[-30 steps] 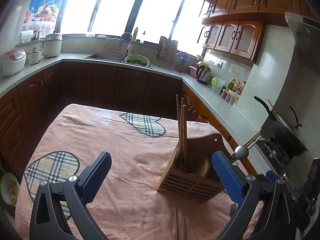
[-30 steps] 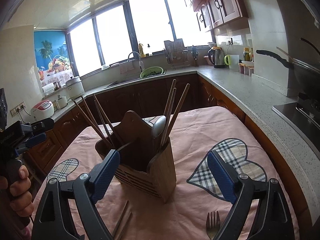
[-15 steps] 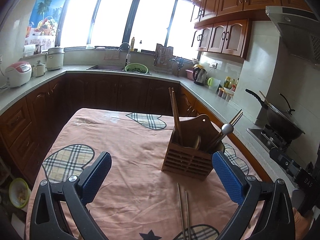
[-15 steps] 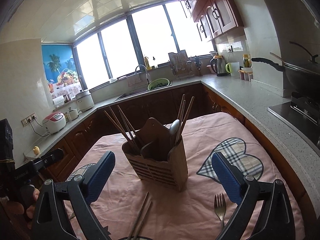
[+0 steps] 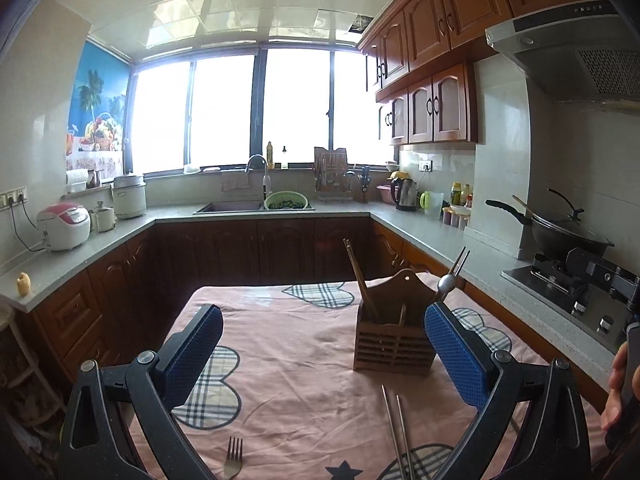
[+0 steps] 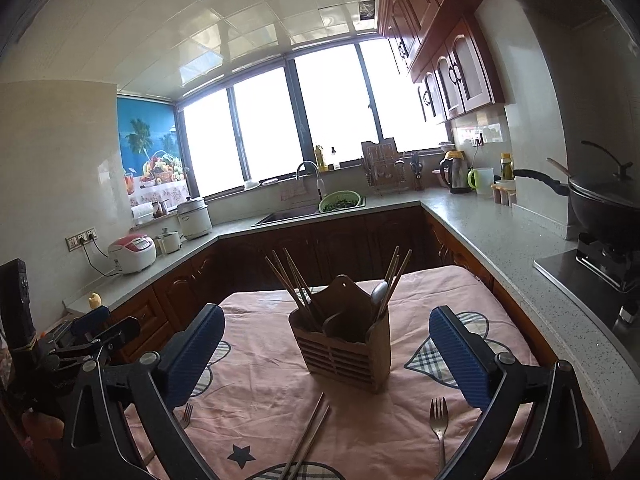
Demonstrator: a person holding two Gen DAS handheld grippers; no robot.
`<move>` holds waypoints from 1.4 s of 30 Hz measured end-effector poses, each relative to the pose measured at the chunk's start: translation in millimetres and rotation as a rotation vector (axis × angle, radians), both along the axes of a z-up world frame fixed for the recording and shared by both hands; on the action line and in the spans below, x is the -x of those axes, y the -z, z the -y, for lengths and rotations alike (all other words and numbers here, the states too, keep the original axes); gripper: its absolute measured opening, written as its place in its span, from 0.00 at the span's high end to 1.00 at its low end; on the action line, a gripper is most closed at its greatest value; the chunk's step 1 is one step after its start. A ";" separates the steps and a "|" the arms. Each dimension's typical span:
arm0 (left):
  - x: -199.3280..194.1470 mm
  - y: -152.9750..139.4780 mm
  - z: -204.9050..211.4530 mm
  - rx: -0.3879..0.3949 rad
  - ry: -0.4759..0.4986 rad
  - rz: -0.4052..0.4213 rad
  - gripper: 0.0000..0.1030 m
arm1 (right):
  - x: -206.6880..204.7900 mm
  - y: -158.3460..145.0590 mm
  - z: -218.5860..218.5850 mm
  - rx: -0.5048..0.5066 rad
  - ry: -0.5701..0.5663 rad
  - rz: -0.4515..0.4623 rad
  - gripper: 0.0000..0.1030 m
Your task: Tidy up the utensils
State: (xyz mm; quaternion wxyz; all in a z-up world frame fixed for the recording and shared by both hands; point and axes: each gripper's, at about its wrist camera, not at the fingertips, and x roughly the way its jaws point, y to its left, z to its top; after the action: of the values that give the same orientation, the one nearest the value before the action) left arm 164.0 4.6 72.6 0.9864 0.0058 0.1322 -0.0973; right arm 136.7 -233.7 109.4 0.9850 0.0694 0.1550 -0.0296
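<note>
a: right wrist view is showing the caddy standing upright mid-tabletop, holding wooden chopsticks at its left and a spoon with more sticks at its right. what is still lying loose?

b: a metal chopstick pair is lying just in front of the caddy, a fork is sitting to its right, and a second fork is resting near the front edge on the left.

a: how are those going to handle?

b: i am judging them light, stiff and slick. the thin metal sticks are lying flat on the soft cloth, so they are likely rolling or splaying if pinched at the tips; taking both together across the middle looks safer. each fork is best taken across the handle, not the tines.

a: and the tools?

b: the right hand-held gripper has just been opening and is standing at its widest, nothing between the pads, touching nothing. the left hand-held gripper is also gaping wide and empty, hovering clear of the cloth.
</note>
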 end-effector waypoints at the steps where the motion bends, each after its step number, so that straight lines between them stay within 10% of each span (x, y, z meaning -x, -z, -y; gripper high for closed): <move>1: 4.7 0.8 1.1 -0.015 -0.007 0.007 0.01 | 3.4 -3.9 -3.4 0.011 -0.005 0.012 0.00; 16: 40.5 83.1 2.6 0.014 -0.091 -0.051 0.01 | 35.6 72.0 -31.4 0.073 0.024 0.065 0.00; 42: 77.5 113.8 -3.2 -0.045 -0.130 -0.077 0.01 | 80.3 135.9 -30.8 0.087 0.062 0.013 0.00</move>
State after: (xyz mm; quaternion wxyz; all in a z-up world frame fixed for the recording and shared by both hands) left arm 86.5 7.7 -41.2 0.9844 0.0159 0.1723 -0.0304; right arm 56.4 -202.9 -26.5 0.9867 0.0314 0.1448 -0.0662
